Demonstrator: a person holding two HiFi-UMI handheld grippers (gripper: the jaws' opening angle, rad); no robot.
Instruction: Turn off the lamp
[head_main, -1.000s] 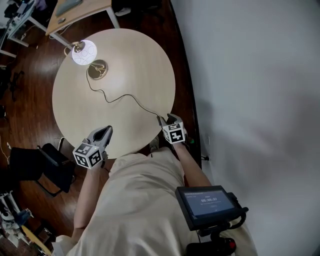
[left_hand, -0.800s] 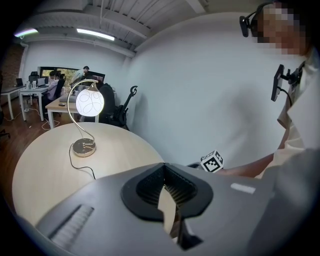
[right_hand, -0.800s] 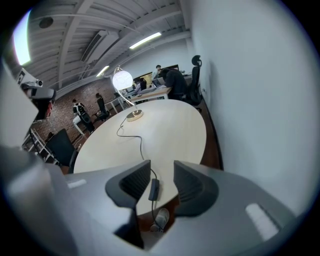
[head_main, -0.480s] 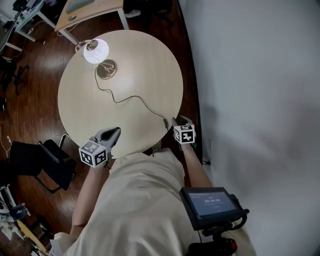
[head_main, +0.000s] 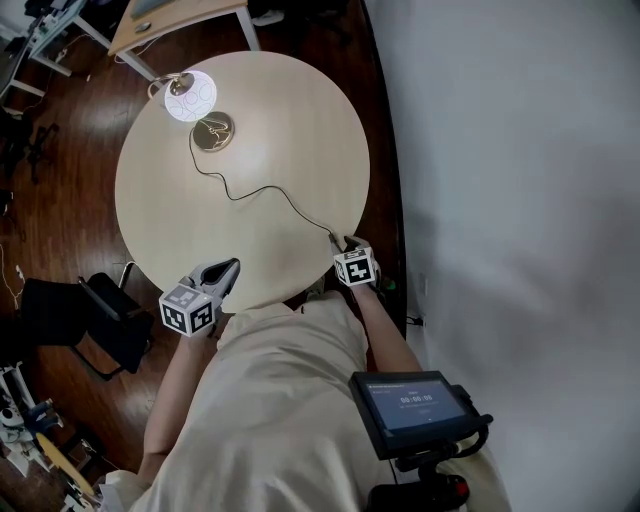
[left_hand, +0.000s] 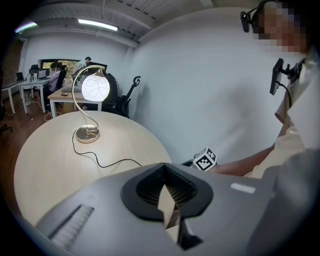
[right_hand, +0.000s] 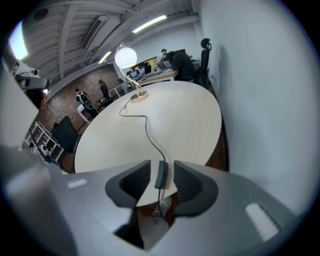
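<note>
Right hand-held gripper (head_main: 344, 243) lowered, straddling edge switch (right_hand: 161, 173)

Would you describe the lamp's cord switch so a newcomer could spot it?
On the round table, a thin black cord runs from the lit lamp to the near edge. The switch is the slim dark bar there, between the open jaws of the right gripper, the cord's only thick part.

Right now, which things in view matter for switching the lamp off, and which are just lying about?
For the job:
- lamp, lit
- its cord
- inline switch, between the jaws of the open right gripper, at the table edge

Just about:
- left gripper, shut and empty
- black chair
- far desk
- screen by the person
</note>
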